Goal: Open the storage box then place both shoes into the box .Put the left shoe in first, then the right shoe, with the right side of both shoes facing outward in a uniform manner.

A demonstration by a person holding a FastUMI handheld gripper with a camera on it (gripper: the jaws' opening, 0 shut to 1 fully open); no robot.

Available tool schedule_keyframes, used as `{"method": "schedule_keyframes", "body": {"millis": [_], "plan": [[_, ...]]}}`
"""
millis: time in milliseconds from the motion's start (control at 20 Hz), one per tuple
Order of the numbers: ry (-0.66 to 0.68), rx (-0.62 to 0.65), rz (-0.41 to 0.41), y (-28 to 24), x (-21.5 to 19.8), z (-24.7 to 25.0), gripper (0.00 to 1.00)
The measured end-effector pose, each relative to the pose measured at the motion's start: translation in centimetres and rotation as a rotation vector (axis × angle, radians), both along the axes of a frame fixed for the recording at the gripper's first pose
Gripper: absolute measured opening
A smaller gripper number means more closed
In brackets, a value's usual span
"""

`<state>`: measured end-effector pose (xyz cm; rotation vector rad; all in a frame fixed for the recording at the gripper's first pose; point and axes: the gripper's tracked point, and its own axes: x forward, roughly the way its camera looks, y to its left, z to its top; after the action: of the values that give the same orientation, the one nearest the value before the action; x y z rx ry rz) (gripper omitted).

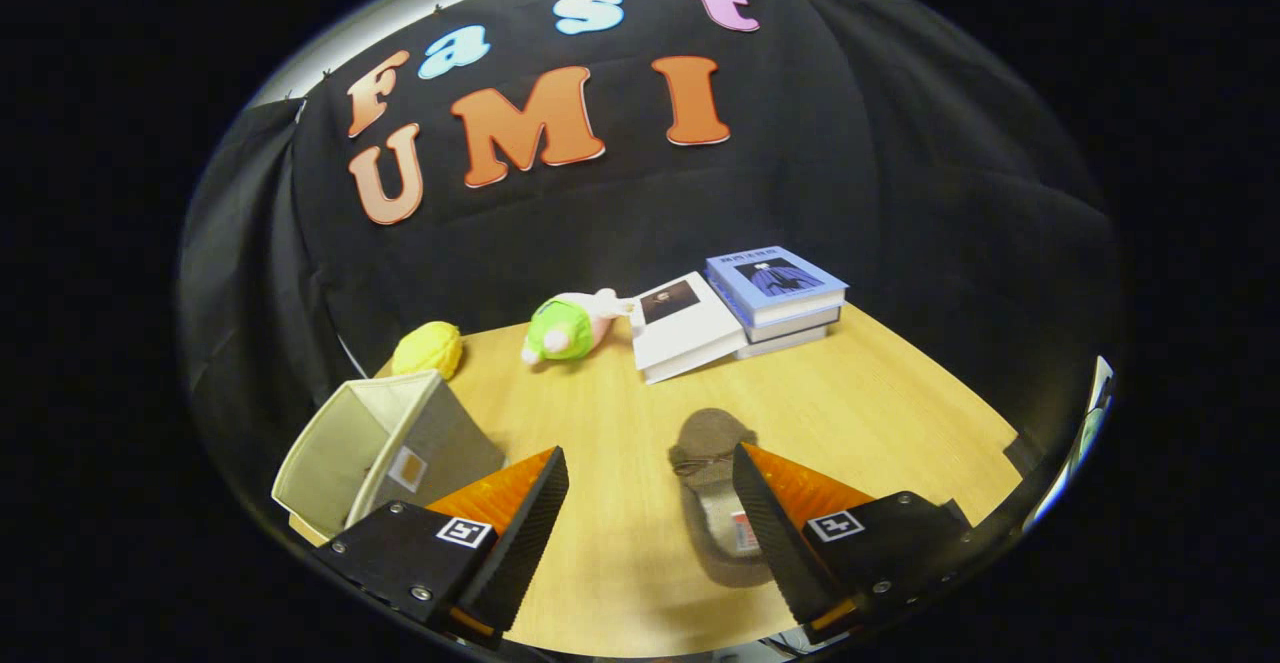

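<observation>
A light wooden tabletop (620, 423) carried everything, backed by the booth's black cloth wall. The storage box (385, 448), a beige fabric bin, sat beyond the left finger, tipped so its open mouth faced up and leftward, one corner just behind that finger. A stack of books (785, 303) lay at the far edge, with a white book (690, 328) leaning against its left side. One grey-brown shoe (715, 488) lay flat on the tabletop just inside the right finger, which covered part of it; its long axis ran roughly along the fingers, rounded toe pointing away toward the books, the opening and insole nearer the camera. A green-and-pink plush toy (565, 328) lay left of the white book, and a small yellow ball-like item (428, 348) sat behind the box. The claw (650, 508) hung wide apart above the tabletop, gripping nothing.
</observation>
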<state>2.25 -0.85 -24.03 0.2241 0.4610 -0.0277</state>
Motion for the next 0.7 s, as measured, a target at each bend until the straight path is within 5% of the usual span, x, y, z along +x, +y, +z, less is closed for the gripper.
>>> {"method": "schedule_keyframes", "body": {"millis": [700], "plan": [[0.157,-0.026,-0.003,-5.1,1.3,-9.9,0.76]]}}
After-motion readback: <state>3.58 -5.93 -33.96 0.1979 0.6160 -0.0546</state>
